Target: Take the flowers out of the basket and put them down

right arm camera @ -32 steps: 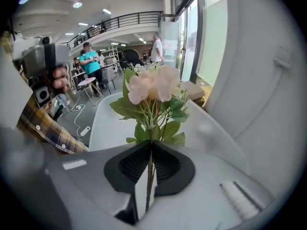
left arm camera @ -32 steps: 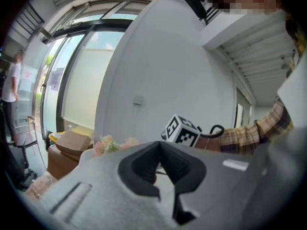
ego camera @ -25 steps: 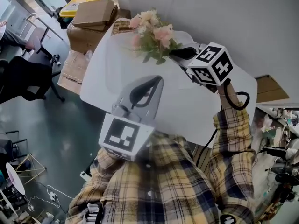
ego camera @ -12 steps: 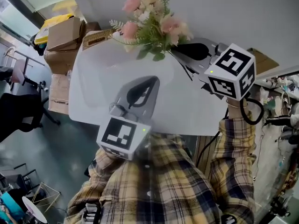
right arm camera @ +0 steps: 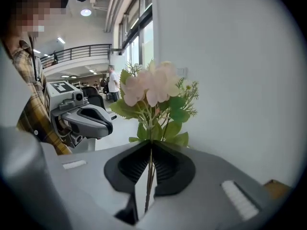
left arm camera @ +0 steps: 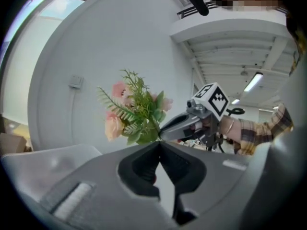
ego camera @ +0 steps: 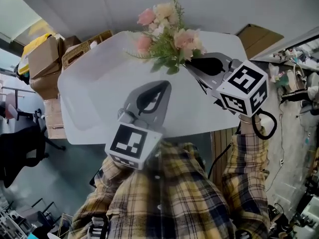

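Observation:
A bunch of pink and cream flowers (ego camera: 167,36) with green leaves hangs above the far side of the white table (ego camera: 94,103). My right gripper (ego camera: 189,66) is shut on its stems. In the right gripper view the thin stems run down between the closed pads of the right gripper (right arm camera: 150,145), with the flowers (right arm camera: 151,92) just above. My left gripper (ego camera: 167,84) hovers over the middle of the table, shut and holding nothing. From the left gripper (left arm camera: 159,143) I see the flowers (left arm camera: 136,114) straight ahead. A woven basket (ego camera: 82,53) stands at the table's far left corner.
Cardboard boxes (ego camera: 42,63) are stacked beyond the table's left end, with a dark office chair (ego camera: 20,148) on the floor nearby. A grey wall runs behind the table. A flat cardboard sheet (ego camera: 259,34) lies past the right end. My plaid sleeves fill the foreground.
The right gripper has carried the flowers to the right, away from the basket, to over the table's far middle. The head view has swung round. The left gripper has hardly moved.

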Tool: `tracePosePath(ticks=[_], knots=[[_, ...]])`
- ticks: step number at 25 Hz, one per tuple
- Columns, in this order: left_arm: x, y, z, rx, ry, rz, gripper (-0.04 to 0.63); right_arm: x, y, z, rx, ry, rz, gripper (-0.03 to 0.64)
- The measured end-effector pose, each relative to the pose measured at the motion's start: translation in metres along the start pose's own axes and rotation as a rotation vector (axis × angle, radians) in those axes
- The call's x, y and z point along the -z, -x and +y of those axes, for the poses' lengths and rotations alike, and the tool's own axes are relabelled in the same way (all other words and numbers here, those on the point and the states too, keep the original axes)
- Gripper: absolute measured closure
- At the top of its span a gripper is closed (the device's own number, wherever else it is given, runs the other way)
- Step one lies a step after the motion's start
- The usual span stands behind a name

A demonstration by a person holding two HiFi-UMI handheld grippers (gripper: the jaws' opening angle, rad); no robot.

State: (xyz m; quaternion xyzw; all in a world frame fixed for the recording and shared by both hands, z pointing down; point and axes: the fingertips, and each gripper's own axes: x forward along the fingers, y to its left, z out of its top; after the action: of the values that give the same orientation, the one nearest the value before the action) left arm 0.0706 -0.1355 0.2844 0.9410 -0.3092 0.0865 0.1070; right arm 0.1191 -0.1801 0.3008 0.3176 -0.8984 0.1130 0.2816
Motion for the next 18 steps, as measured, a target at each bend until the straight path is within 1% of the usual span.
tracePosePath(ticks=[5, 9, 14, 18], knots=[[0.013, -0.03, -0.005, 0.07, -0.004, 0.029, 0.594, 0.047, 0.0, -0.026, 0.082, -0.105, 0.024, 0.595], [0.02, -0.051, -0.022, 0.116, -0.011, 0.046, 0.594, 0.092, 0.004, -0.045, 0.141, -0.206, 0.031, 0.595], [0.039, -0.069, -0.038, 0.157, -0.011, 0.08, 0.594, 0.157, -0.004, -0.054, 0.157, -0.355, 0.055, 0.595], [0.058, -0.084, -0.047, 0.175, 0.0, 0.1, 0.594, 0.206, -0.017, -0.057, 0.16, -0.445, 0.081, 0.595]])
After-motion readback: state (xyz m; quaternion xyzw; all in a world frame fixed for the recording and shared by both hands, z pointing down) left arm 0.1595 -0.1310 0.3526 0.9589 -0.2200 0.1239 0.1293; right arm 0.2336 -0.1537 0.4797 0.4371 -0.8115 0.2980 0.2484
